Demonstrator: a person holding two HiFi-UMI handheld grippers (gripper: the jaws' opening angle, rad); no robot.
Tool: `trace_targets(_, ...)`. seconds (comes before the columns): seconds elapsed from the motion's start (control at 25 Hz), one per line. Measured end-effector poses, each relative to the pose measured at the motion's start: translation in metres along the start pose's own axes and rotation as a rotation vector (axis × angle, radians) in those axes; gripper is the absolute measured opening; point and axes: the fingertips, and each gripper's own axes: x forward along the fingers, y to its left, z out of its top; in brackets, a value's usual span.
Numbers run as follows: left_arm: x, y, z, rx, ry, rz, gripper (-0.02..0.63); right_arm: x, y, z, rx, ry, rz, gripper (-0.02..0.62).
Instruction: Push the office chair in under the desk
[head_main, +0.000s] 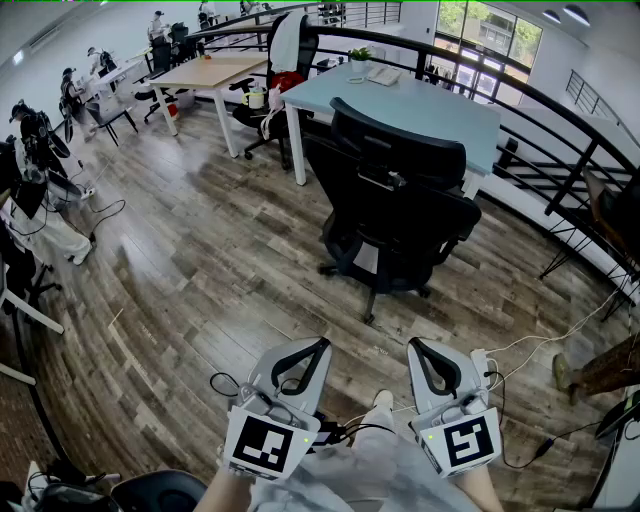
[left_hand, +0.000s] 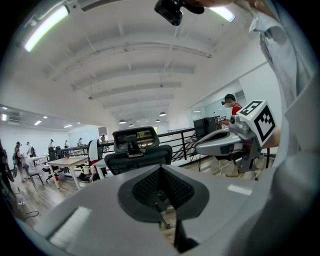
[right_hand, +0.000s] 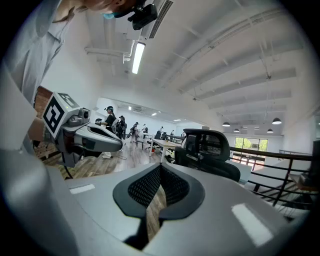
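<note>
Approach step — the office chair (head_main: 395, 215) stands untucked just before the desk (head_main: 420, 105), left gripper (head_main: 316, 347) and right gripper (head_main: 417, 347) both pressed together, empty, well short of that desk; next, the 2 must meet the chair's back.

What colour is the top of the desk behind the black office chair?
The desk top is pale blue. It shows best in the head view.

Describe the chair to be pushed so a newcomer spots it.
Find the pale blue desk by the black railing. The black office chair stands at its near side, back toward us. Unlike the white-draped chair beyond, its backrest is bare.
</note>
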Motion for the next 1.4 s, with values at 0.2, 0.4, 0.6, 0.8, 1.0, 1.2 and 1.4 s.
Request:
trace_targets(0.2,-0.006,0.002,-0.005,0.001,-0.005,0.000,0.003,0.000,0.007,-0.002,-0.004,-0.002,-0.006,0.008)
trace_targets(0.4,-0.013,0.004,-0.007,-0.002,-0.004,-0.007,0.003,-0.002,0.013,0.000,-0.009,0.003,-0.016,0.008)
trace_targets(0.6,-0.019,0.009,-0.005,0.002,-0.005,-0.013,0.003,-0.005,0.018,0.006,-0.005,0.011,-0.036,0.008)
trace_targets(0.8,-0.009,0.006,-0.013,0.006,-0.005,-0.017,0.003,-0.009,0.004,-0.008,0.019,0.011,-0.076,0.008)
trace_targets(1.0,0.000,0.012,-0.008,0.005,-0.007,-0.015,0.003,-0.006,-0.010,-0.005,0.011,0.016,-0.094,0.008)
trace_targets(1.2,0.022,0.027,-0.005,0.035,-0.027,-0.001,0.003,0.011,-0.032,-0.002,0.001,0.019,-0.101,0.008)
trace_targets(1.4,0.051,0.043,-0.011,0.020,0.009,0.026,0.003,0.042,-0.059,-0.012,0.019,0.013,-0.103,0.008)
